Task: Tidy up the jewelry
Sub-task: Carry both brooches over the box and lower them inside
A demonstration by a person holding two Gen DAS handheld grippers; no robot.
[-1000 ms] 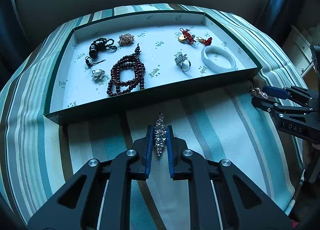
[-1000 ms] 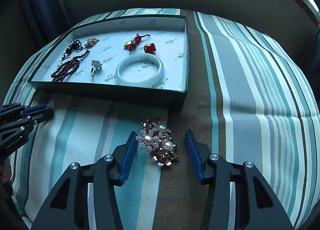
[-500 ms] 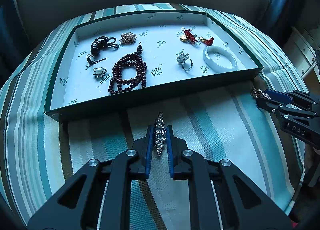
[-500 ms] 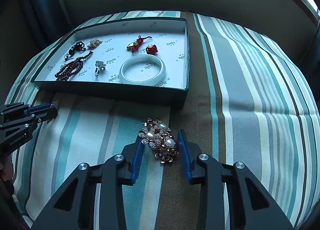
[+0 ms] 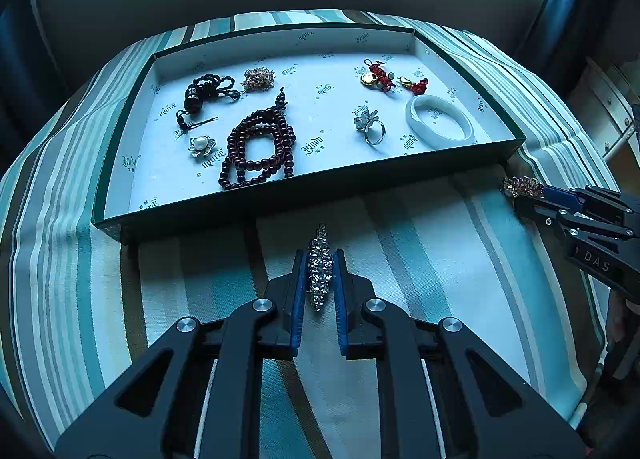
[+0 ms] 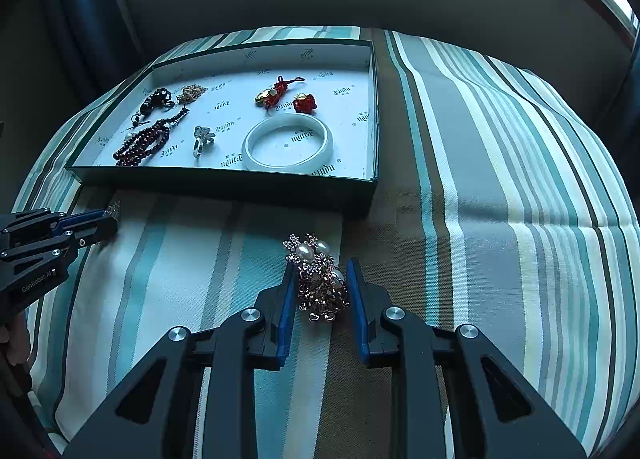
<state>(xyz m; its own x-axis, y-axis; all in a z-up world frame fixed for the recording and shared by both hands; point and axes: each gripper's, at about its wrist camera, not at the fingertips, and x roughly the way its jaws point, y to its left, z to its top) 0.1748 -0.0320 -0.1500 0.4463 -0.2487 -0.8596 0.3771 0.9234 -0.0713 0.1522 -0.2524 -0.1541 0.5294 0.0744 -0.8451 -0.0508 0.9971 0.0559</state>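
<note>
The left hand-held gripper [image 5: 320, 283] is clenched on a slim rhinestone brooch [image 5: 319, 267], just short of the green tray [image 5: 304, 199] ahead. The right hand-held gripper [image 6: 322, 291] grasps a pearl flower brooch [image 6: 318, 279] between its pads, the tray ahead and to its left on the striped cloth [image 6: 500, 187].

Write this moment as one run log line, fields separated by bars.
left gripper: shut on rhinestone brooch | right gripper: shut on pearl brooch | tray: ahead
</note>
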